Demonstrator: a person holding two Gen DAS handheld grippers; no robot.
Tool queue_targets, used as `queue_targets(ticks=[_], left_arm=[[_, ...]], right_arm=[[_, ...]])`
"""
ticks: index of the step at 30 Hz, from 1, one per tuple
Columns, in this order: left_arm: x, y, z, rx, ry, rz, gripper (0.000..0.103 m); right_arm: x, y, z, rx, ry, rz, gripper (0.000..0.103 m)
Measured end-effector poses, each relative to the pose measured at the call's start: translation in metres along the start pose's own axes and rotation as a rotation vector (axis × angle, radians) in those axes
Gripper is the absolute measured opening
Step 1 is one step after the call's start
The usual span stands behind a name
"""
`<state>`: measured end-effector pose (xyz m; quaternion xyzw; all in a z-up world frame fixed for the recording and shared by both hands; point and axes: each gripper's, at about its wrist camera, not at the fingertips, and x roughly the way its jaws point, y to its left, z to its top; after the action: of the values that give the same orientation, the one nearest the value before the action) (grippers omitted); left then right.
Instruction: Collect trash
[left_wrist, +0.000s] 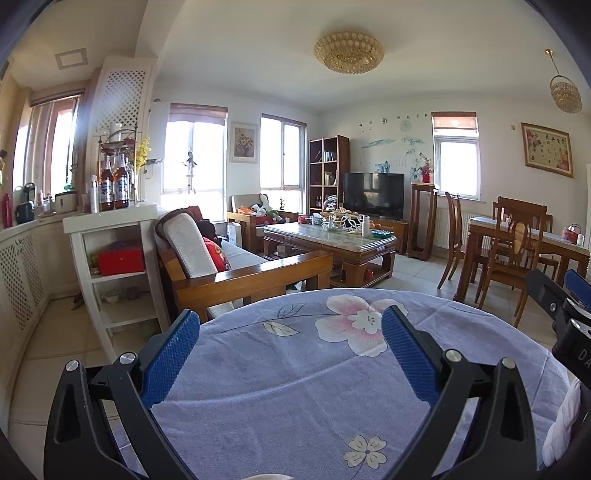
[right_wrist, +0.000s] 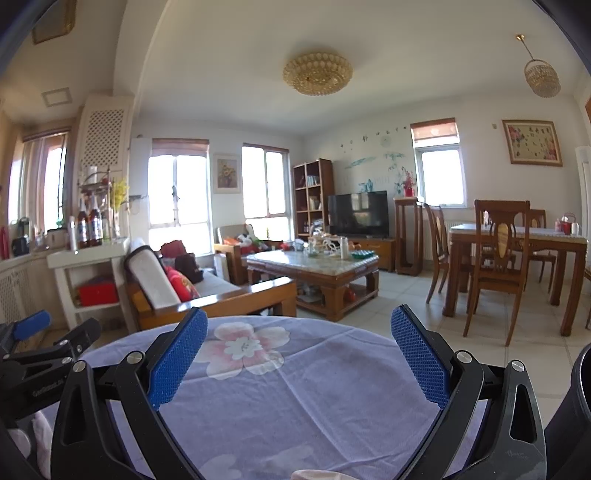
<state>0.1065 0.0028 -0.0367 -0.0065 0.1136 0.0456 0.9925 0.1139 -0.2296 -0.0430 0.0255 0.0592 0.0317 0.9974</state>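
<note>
Blue textured pads line both tools, and each tool is spread wide with nothing between its fingers. The left tool and the right tool hover side by side over a near round counter covered in a lilac cloth printed with pink flowers. No trash shows on this cloth in either view. Beyond it lies a living room: a wooden sofa to the left, a coffee table farther off crowded with small items too small to identify, a television against the far wall, and a dining table with chairs to the right. Any trash is likely on that far coffee table, though this cannot be confirmed. Such litter would probably be light, soft and crushable, best pinched gently across its middle.
</note>
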Motion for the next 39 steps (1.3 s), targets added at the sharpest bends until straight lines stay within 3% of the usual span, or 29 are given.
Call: queue_targets(ticks=[39], left_arm=[[-0.0027,-0.0003,0.0026,0.009,-0.009,0.009,0.098]], right_arm=[[-0.0002,-0.0020,-0.0018,-0.034,0.000,-0.011,0.098]])
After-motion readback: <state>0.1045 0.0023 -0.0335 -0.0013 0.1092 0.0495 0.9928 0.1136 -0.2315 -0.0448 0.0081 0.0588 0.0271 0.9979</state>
